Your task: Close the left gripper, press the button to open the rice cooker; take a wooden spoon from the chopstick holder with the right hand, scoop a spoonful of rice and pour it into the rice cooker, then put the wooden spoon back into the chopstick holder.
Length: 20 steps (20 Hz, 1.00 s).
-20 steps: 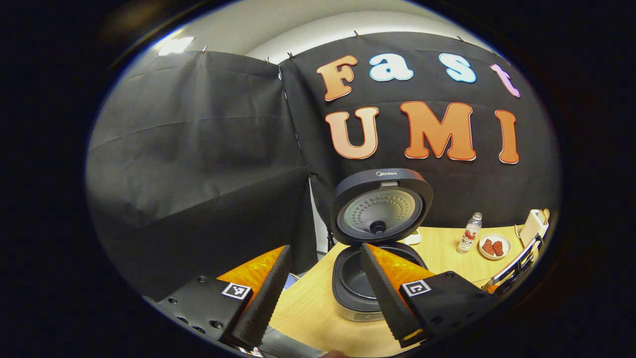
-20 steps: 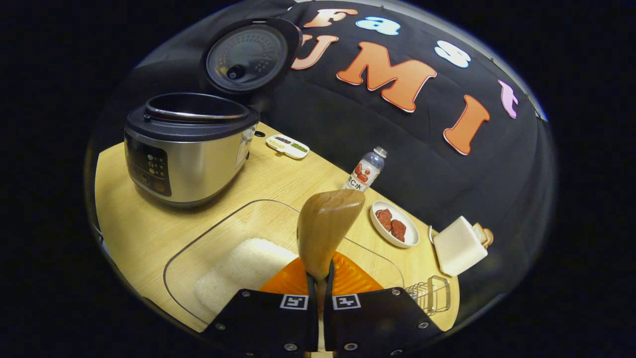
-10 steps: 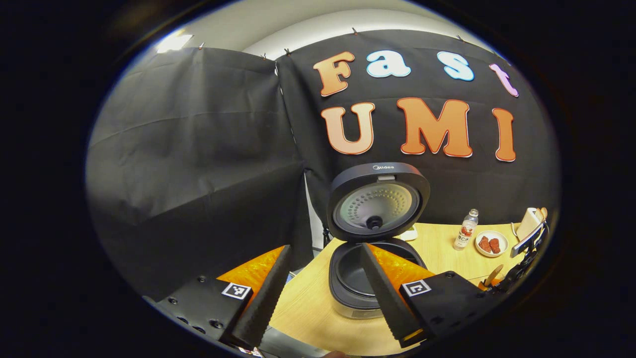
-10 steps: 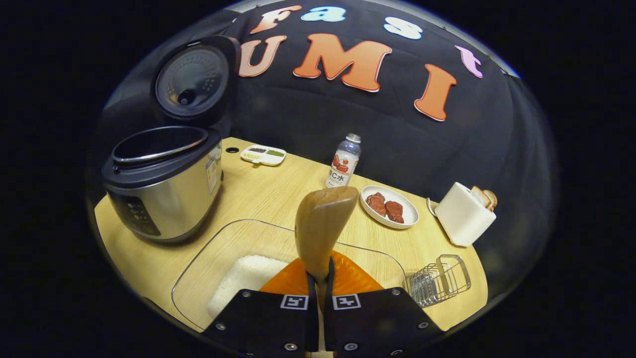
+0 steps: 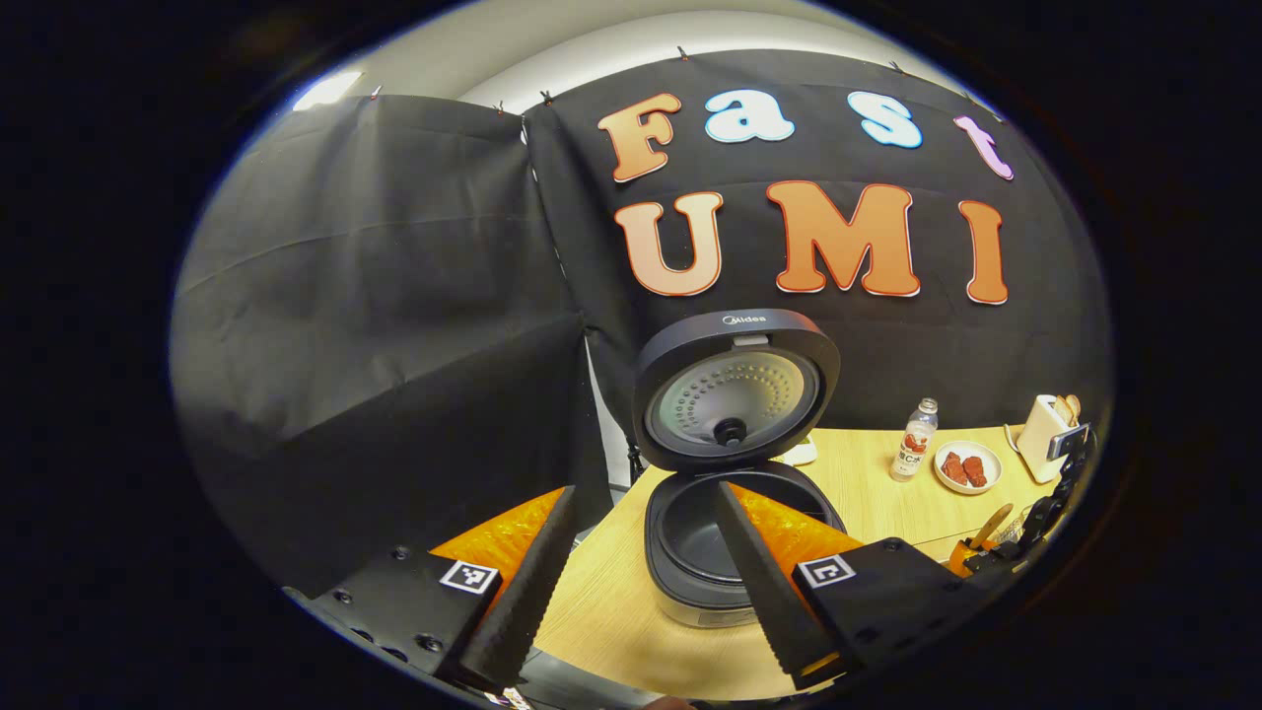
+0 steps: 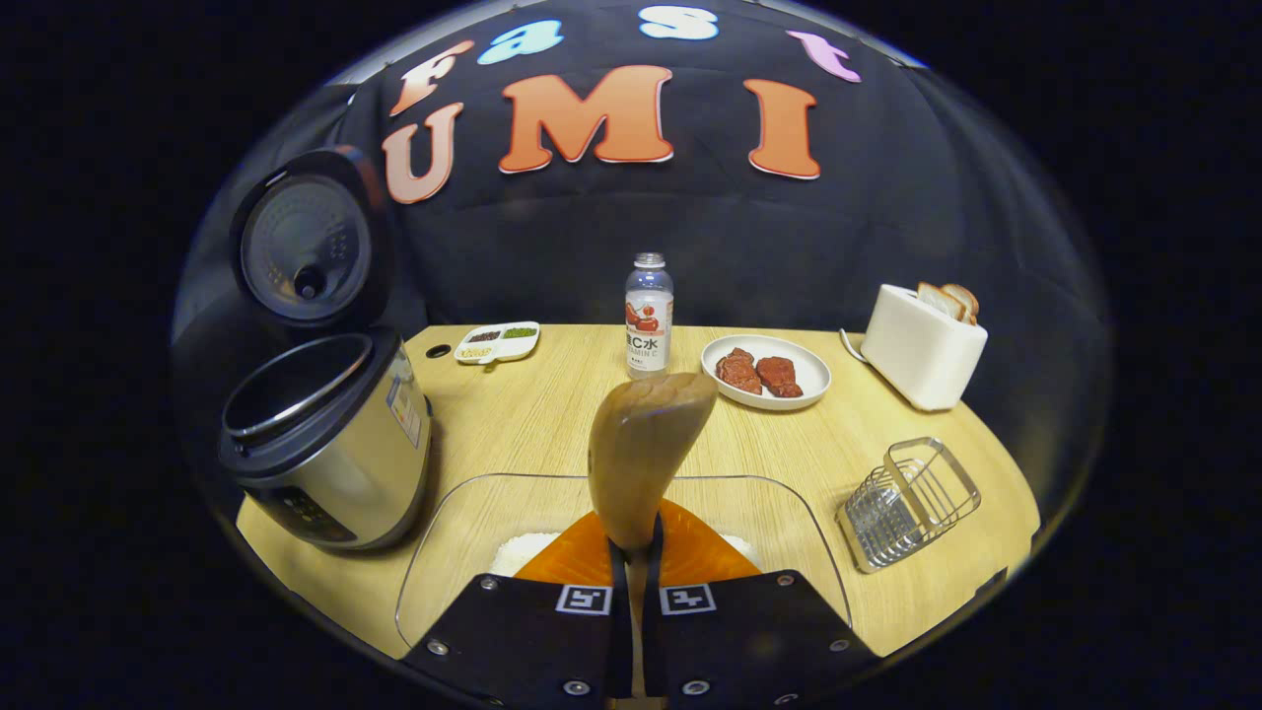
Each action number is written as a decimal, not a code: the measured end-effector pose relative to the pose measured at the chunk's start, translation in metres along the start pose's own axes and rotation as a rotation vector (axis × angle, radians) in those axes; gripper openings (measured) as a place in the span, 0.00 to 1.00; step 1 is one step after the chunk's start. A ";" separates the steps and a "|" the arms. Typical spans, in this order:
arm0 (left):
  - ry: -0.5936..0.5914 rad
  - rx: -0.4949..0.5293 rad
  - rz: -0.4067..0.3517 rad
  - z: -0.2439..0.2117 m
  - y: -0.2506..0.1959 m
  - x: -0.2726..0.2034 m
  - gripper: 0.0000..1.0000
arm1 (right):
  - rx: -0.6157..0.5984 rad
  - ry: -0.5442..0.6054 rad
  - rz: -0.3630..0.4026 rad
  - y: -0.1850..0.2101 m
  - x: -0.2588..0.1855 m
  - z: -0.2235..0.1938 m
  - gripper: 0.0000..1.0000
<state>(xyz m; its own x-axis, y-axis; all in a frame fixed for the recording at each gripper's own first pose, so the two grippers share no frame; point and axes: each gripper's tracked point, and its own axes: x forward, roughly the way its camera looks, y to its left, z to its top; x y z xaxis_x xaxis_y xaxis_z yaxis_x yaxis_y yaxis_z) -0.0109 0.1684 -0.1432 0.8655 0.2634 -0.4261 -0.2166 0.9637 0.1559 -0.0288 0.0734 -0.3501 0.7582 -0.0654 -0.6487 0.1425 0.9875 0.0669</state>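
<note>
Right tongs (image 6: 632, 552) grip the wooden spoon (image 6: 646, 449) above the rice (image 6: 523, 552); left tongs (image 5: 636, 582) gape empty before the opened rice cooker (image 5: 725, 493); scooping remains.

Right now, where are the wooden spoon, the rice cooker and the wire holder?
wooden spoon (image 6: 646, 449): right gripper view, bowl's back.
rice cooker (image 6: 345, 468): right gripper view, steel side.
wire holder (image 6: 912, 488): right gripper view, basket wall.

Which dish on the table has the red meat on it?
The round white plate beside the bottle; the little divided tray holds other bits.
</note>
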 end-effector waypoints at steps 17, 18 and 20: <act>0.015 0.074 -0.111 0.005 -0.029 0.008 0.95 | 0.509 0.150 0.187 0.031 -0.002 -0.003 0.04; 0.017 0.075 -0.114 0.006 -0.031 0.007 0.95 | 0.531 0.159 0.204 0.032 -0.003 -0.004 0.04; 0.016 0.077 -0.122 0.007 -0.037 0.007 0.95 | 0.561 0.176 0.232 0.030 -0.002 -0.005 0.04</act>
<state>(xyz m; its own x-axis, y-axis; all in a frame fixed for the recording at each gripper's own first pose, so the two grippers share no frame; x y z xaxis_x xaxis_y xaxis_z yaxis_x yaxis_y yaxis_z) 0.0058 0.1346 -0.1459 0.8758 0.1458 -0.4602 -0.0744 0.9827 0.1696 -0.0290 0.1036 -0.3506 0.7002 0.2134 -0.6813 0.3346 0.7449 0.5772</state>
